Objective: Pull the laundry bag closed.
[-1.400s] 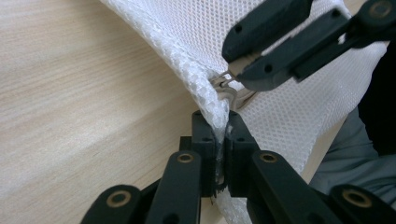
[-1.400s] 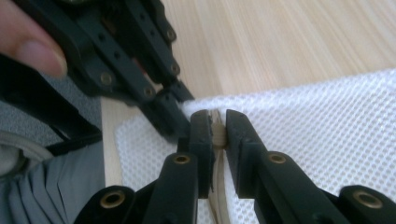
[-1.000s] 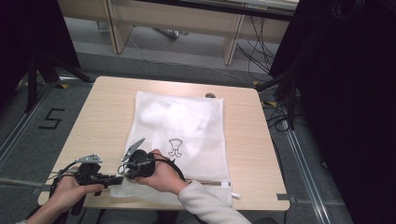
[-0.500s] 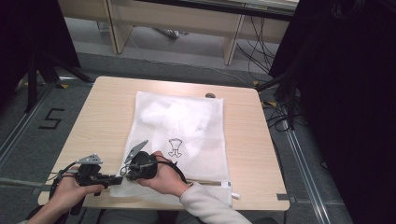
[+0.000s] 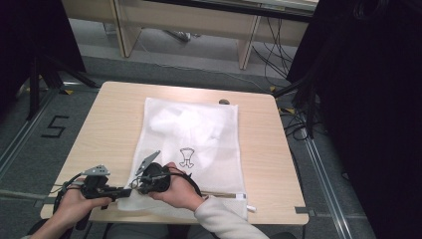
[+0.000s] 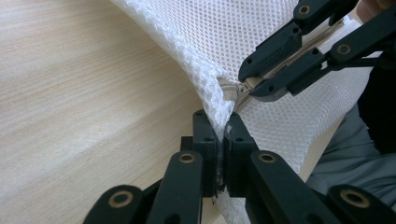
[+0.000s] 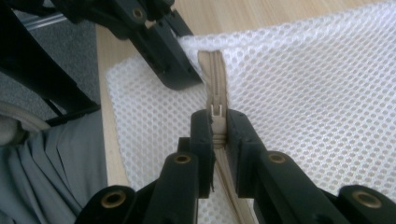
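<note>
The white mesh bag (image 5: 191,144) was laid flat on the wooden table (image 5: 109,119), its zipped edge nearest the person. The left gripper (image 6: 222,135) was clamped on the bag's corner mesh. The right gripper (image 7: 217,128), just beside it, was closed on the beige zipper slider (image 7: 215,112).

The mesh bag (image 5: 191,149) is white with a fine honeycomb weave and a small black line drawing near its middle. Its zipper (image 7: 216,105) is beige. The table (image 5: 109,119) is pale wood-grain, and both grippers' jaws are black.
</note>
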`<state>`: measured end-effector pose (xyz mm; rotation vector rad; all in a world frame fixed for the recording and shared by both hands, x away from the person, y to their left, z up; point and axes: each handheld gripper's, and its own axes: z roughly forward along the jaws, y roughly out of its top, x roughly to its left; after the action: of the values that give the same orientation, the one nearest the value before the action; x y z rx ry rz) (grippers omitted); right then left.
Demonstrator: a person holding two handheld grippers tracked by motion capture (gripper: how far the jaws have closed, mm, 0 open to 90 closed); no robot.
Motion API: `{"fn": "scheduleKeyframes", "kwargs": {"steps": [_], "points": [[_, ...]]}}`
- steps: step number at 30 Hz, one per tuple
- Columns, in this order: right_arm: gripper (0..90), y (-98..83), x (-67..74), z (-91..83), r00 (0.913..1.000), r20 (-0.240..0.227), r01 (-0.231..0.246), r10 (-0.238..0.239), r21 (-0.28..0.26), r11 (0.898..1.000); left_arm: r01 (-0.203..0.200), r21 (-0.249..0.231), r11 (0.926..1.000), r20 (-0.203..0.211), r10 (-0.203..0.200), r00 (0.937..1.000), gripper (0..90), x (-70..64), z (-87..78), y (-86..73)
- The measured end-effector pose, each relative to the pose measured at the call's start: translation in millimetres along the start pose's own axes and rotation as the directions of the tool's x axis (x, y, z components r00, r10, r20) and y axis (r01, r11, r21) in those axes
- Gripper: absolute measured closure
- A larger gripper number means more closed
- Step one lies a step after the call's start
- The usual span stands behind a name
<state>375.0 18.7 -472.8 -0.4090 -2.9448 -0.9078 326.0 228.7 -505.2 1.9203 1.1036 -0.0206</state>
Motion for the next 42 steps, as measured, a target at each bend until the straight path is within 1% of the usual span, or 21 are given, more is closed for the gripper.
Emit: {"fn": "scheduleKeyframes", "kwargs": {"steps": [1,3,4,5,9,10,12,13,19,24,25,26,27,29,30,31,32,35,36,39,42], "points": [[82.3,-0.9,-0.5,-0.3,0.9999,-0.001,0.011,-0.011,-0.006,1.0,-0.001,0.026,0.9997,0.013,0.001,0.9999,85.4,1.1,-1.9,1.1],[82.3,-1.3,-0.3,-0.3,1.0,0.002,0.007,-0.007,-0.006,1.0,-0.001,0.023,0.9997,0.014,0.001,0.9999,85.4,1.1,-1.7,1.1],[82.3,-1.3,0.9,-0.9,1.0,0.003,-0.008,0.008,0.014,1.0,-0.001,0.021,0.9998,0.01,0.001,0.9999,85.4,0.8,-1.9,1.1],[82.3,-1.5,-0.2,0.2,0.9998,0.017,0.011,-0.011,0.016,1.0,-0.003,0.022,0.9998,0.013,0.003,0.9999,85.4,1.1,-2.4,1.4],[82.3,-3.4,-0.6,0.4,0.9999,0.002,0.011,-0.011,0.029,1.0,0.003,0.008,1.0,0.016,-0.003,0.9999,85.3,1.5,-3.4,0.9],[82.3,-4.2,-0.7,-0.1,0.9999,0.013,-0.001,0.001,0.035,0.999,0.002,0.005,1.0,0.014,-0.002,0.9999,85.3,1.0,-3.2,0.9],[82.2,-5.3,-1.4,-0.3,0.9999,0.004,-0.014,0.014,0.033,0.999,0.0,0.004,1.0,0.016,0.0,0.9999,85.3,0.9,-3.1,1.3],[82.2,-5.6,-1.1,-0.8,0.9995,0.018,-0.029,0.028,0.048,0.998,0.0,0.005,1.0,0.016,0.0,0.9999,85.3,1.0,-3.3,1.3],[82.3,-8.4,-4.2,-1.1,0.9999,0.004,-0.012,0.012,0.049,0.999,-0.001,0.002,1.0,0.012,0.001,0.9999,85.2,0.9,-3.4,1.2],[82.3,-9.3,-3.0,-2.9,0.9997,0.014,-0.02,0.019,0.057,0.998,-0.008,0.0,1.0,0.006,0.008,0.9999,85.1,0.7,-3.4,1.2],[82.3,-9.6,-4.8,-3.8,0.9999,0.015,0.005,-0.006,0.06,0.998,-0.014,0.005,0.9999,0.007,0.014,0.9999,85.1,0.7,-3.3,1.3],[82.3,-9.6,-4.8,-3.8,0.9999,0.015,0.005,-0.006,0.06,0.998,-0.017,0.009,0.9998,0.006,0.017,0.9998,85.1,0.7,-3.0,1.1],[82.2,-10.1,-3.9,-4.2,1.0,0.002,-0.003,0.003,0.062,0.998,-0.01,-0.005,0.9999,0.001,0.01,1.0,85.0,0.7,-1.6,0.0],[82.2,-10.7,-3.6,-4.1,0.9998,0.015,-0.014,0.013,0.07,0.997,-0.013,-0.007,0.9999,-0.002,0.013,0.9999,85.0,0.9,-1.7,0.1],[82.2,-12.3,-4.2,-3.9,0.9996,0.013,-0.025,0.024,0.073,0.997,-0.016,0.012,0.9998,0.001,0.016,0.9999,85.0,1.3,-2.7,0.8],[82.2,-13.1,-5.1,-4.4,0.9998,0.007,-0.019,0.018,0.077,0.997,-0.016,0.012,0.9998,0.001,0.016,0.9999,85.0,1.3,-2.7,0.8],[82.2,-13.4,-5.1,-4.7,0.9997,0.005,-0.023,0.023,0.082,0.996,-0.015,-0.01,0.9998,-0.005,0.015,0.9999,85.0,0.8,-1.6,0.2],[82.3,-13.8,-6.0,-5.5,0.9999,-0.002,-0.011,0.011,0.083,0.997,-0.016,-0.008,0.9998,-0.007,0.015,0.9999,85.1,0.7,-1.9,0.5],[82.2,-13.7,-5.5,-5.8,0.9998,0.007,-0.017,0.016,0.09,0.996,-0.022,0.014,0.9997,-0.001,0.022,0.9997,85.0,1.3,-3.1,1.4],[82.2,-14.6,-4.6,-5.9,0.9993,0.009,-0.036,0.036,0.089,0.995,-0.023,0.011,0.9997,-0.004,0.023,0.9997,85.0,1.4,-3.1,1.4],[82.2,-15.8,-6.3,-7.5,0.9997,0.005,-0.022,0.022,0.095,0.995,-0.03,0.008,0.9995,-0.006,0.03,0.9995,85.0,1.0,-2.7,1.8]]}}
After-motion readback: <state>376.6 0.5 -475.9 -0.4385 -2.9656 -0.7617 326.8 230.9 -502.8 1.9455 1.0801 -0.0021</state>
